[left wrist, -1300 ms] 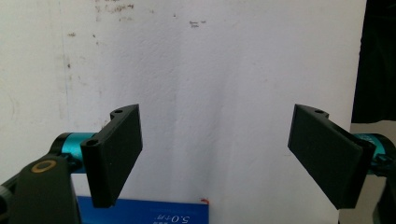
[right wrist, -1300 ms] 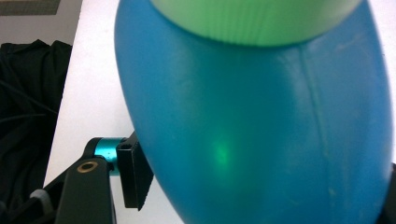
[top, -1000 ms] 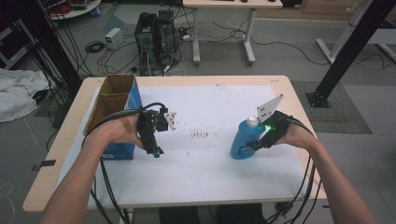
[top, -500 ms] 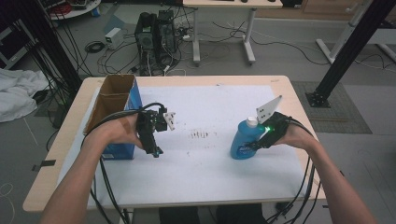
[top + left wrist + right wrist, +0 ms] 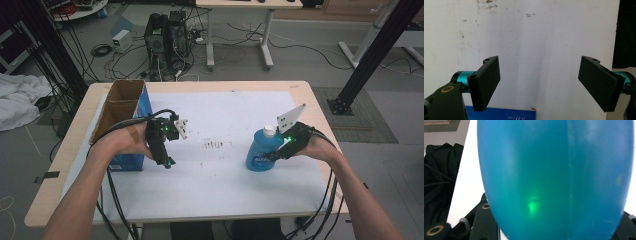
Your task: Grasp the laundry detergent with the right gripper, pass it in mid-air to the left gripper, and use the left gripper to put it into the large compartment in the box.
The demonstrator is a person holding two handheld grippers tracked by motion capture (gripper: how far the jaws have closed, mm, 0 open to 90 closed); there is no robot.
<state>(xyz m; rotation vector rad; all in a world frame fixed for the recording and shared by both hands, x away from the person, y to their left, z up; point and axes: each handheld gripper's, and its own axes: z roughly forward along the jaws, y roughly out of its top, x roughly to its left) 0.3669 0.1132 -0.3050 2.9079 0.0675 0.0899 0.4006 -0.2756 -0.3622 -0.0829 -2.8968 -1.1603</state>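
**Right jaws on the blue bottle, left hand idle by the box**

My blue bottle [image 5: 261,150] stands upright on the desk [image 5: 300,92], right of the stained patch, long axis vertical, white cap up. My right gripper [image 5: 278,152] meets it from the right; its jaws have just been closing and now press its body. The left gripper [image 5: 165,159] hangs wide open, holding nothing, beside the open cardboard box [image 5: 122,107], whose inside I can't make out.
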